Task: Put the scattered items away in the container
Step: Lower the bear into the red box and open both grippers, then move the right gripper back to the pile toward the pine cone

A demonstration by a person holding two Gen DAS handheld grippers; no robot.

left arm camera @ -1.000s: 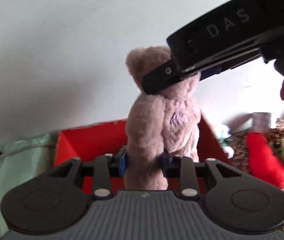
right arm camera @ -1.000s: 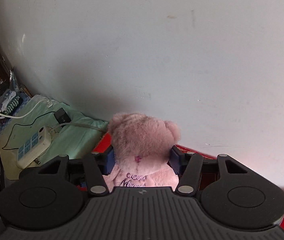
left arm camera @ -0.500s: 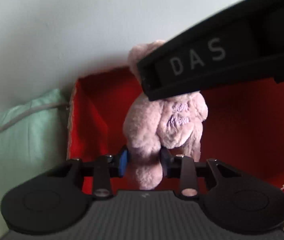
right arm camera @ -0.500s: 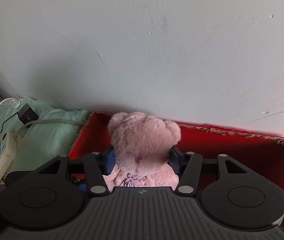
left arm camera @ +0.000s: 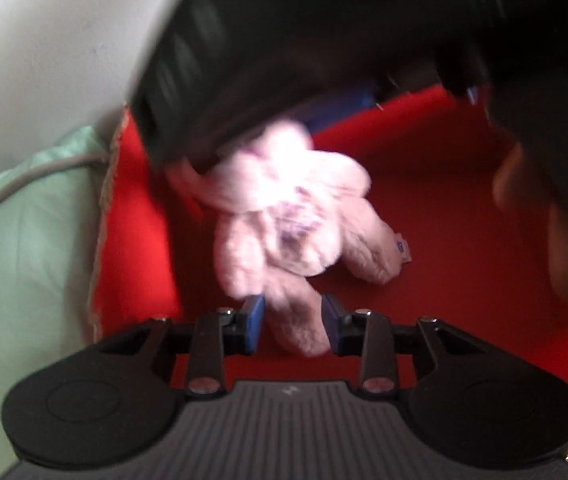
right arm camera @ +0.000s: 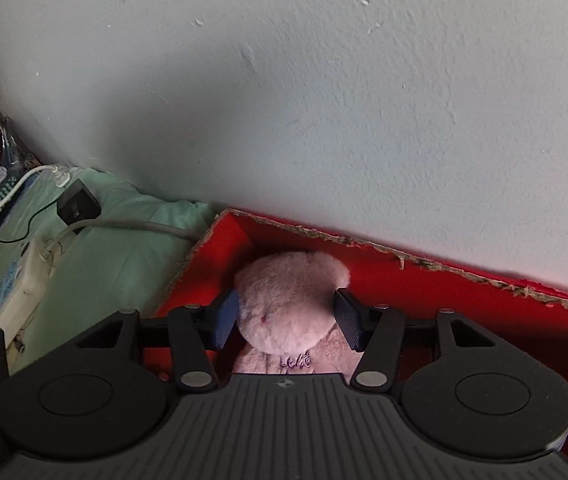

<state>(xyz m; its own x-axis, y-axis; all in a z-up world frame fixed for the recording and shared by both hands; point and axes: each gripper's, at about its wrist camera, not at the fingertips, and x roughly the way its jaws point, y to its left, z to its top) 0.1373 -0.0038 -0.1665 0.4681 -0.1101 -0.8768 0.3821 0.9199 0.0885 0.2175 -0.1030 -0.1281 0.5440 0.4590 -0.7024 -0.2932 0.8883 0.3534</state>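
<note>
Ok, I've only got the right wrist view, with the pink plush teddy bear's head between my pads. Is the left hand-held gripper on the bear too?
Observer: Yes. The left hand-held gripper has one leg of the pink plush teddy bear between its blue pads.
Operator: Is its body inside the red cardboard box?
Observer: It's within the walls, over the floor of the red cardboard box. The picture is too blurred to tell whether it touches.
Operator: Anything on the other leg?
Observer: A small white tag sticks out of it.
</note>
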